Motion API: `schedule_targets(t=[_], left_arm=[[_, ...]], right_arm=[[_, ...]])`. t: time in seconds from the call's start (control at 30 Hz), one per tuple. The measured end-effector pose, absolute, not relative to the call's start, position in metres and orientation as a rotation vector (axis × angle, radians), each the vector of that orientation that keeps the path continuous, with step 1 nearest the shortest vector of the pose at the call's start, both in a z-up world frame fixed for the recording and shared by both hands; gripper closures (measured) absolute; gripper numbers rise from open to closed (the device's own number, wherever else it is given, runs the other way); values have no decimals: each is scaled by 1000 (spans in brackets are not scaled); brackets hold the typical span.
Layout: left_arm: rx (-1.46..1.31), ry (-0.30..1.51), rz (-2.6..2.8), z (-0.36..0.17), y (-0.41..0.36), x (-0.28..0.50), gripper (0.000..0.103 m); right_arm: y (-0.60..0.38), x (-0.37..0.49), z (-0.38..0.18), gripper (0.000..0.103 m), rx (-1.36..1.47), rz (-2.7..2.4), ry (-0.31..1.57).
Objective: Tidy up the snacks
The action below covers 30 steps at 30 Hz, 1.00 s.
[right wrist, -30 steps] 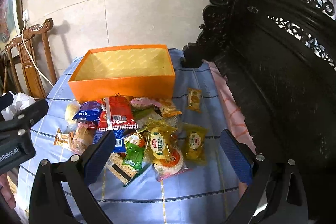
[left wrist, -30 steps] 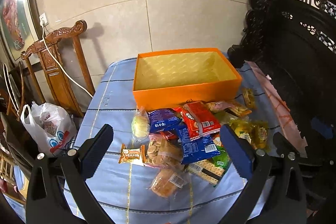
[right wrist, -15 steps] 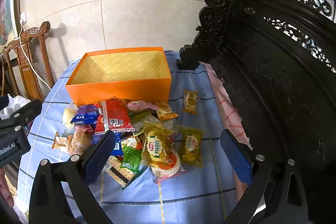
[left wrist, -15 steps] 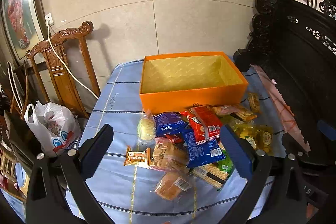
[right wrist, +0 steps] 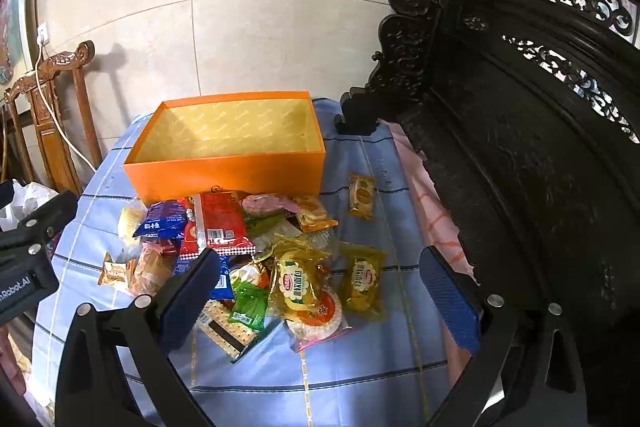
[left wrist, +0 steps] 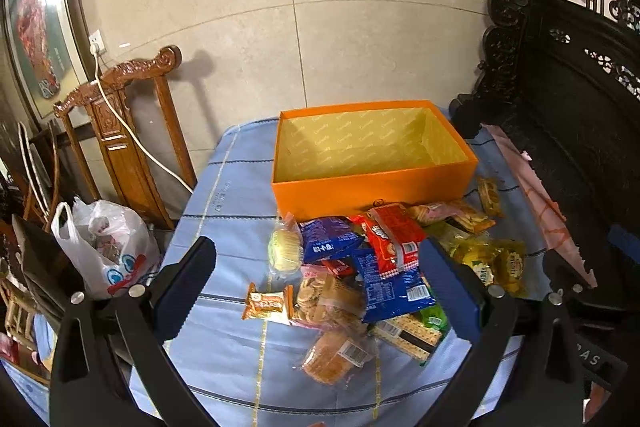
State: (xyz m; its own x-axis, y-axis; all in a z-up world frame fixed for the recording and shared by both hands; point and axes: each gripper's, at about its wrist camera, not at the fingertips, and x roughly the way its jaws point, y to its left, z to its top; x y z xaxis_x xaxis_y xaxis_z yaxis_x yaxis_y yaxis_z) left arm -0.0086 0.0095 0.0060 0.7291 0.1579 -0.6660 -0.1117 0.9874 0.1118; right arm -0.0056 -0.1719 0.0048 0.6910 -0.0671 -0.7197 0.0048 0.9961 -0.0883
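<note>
Over the last second both views have drifted back and up a bit, nothing touched yet. The orange box [left wrist: 372,187] sits empty toward the table's [left wrist: 224,355] far edge, snack pile [right wrist: 248,259] just in front. Left gripper [left wrist: 320,287] and right gripper [right wrist: 320,291] both gape wide, holding nothing, so sorting hasn't started.

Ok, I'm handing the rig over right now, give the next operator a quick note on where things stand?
Left gripper: open, empty, above the snack pile.
Right gripper: open, empty, above the pile's right side.
Orange box: empty, at the back of the blue tablecloth.
One packet lies apart, right of the box.
Done: nothing boxed.
Left: every snack.
</note>
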Motion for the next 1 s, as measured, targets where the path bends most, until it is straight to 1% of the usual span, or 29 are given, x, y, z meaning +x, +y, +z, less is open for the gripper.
schedule_targets(t=[0.37,1.0], left_arm=[[71,754,122,4,6,-10,4],[85,783,130,-4,6,-2,4]], right_arm=[[-173,-7,8,3,-2,29,795],[-170,-3,0,3,-25,30,819]])
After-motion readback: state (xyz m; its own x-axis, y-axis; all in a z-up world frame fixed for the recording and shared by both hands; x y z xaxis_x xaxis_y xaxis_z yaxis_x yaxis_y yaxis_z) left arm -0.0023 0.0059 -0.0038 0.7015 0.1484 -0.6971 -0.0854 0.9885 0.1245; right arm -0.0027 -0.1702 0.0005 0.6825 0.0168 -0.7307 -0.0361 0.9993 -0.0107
